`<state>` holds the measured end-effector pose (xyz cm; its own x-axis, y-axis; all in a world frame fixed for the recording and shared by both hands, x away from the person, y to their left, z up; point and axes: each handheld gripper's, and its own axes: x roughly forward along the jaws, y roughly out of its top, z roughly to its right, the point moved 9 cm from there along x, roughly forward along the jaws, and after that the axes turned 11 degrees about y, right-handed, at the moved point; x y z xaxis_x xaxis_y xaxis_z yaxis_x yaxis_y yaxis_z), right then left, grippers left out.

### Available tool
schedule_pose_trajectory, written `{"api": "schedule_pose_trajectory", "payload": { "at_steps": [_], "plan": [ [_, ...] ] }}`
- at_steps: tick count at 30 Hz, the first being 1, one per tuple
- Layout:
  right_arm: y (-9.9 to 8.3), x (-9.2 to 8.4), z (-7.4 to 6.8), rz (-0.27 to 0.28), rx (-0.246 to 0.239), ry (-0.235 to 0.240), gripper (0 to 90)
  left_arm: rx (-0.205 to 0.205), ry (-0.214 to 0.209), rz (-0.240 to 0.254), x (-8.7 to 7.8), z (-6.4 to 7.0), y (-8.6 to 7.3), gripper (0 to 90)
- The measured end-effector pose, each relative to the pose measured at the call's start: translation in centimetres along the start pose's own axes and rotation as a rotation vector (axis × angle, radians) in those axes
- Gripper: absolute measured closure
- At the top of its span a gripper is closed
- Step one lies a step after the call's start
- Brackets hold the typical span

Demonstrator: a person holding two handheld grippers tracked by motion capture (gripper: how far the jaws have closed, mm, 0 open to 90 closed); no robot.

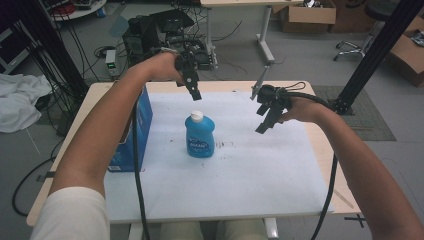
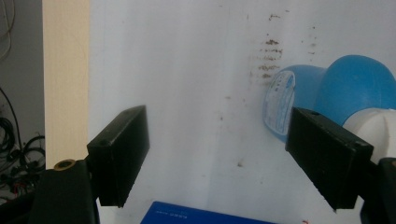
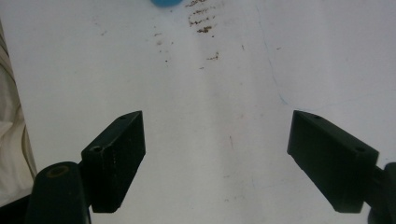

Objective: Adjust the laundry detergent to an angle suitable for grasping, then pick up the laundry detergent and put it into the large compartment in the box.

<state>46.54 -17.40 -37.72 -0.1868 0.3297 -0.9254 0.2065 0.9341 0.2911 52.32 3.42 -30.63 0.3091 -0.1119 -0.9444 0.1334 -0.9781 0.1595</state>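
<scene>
A: High view, centre frame: we've got the blue bottle (image 1: 200,136) upright on the white mat (image 1: 260,175), both grippers' jaws spread, empty.

B: Left gripper (image 1: 195,94) hangs w/ its tip right above the white cap (image 1: 197,116); a careless drop could tip it. Right gripper (image 1: 264,125) sits mid-right, apart.

1. My worktop (image 1: 320,102) is light wood, and a white sheet (image 1: 260,170) covers most of it, leaving bare wood strips at 3, 9 and 12 o'clock.
2. A blue bottle (image 1: 200,136) with a white cap stands upright on the sheet, just toward 10 o'clock from its centre.
3. A blue box (image 1: 131,135) sits at the 9 o'clock edge, partly on the sheet, well apart from the bottle.
4. Brown smudges (image 1: 226,145) mark the sheet just at 3 o'clock of the bottle; I see them in my left fingers' view (image 2: 268,56) too.
</scene>
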Motion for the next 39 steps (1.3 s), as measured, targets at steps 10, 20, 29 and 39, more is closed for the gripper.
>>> {"api": "schedule_pose_trajectory", "payload": {
  "at_steps": [10,20,29,39],
  "plan": [
    [0.0,0.0,-0.1,-0.003,0.000,-0.002,19.1,-0.006,0.013,0.009,-0.4,0.0,-0.1,22.1],
    [0.3,0.0,-0.2,0.005,-0.009,0.002,19.2,-0.012,0.016,0.006,-0.6,-0.1,-0.2,22.1],
    [0.2,-0.1,-0.4,0.005,-0.011,-0.006,19.0,-0.012,0.022,0.008,-0.9,0.1,-0.2,22.1],
    [-0.2,-0.4,-0.5,0.007,-0.008,-0.011,19.1,0.020,0.020,0.029,-1.7,0.8,0.4,22.0]
  ]
}}
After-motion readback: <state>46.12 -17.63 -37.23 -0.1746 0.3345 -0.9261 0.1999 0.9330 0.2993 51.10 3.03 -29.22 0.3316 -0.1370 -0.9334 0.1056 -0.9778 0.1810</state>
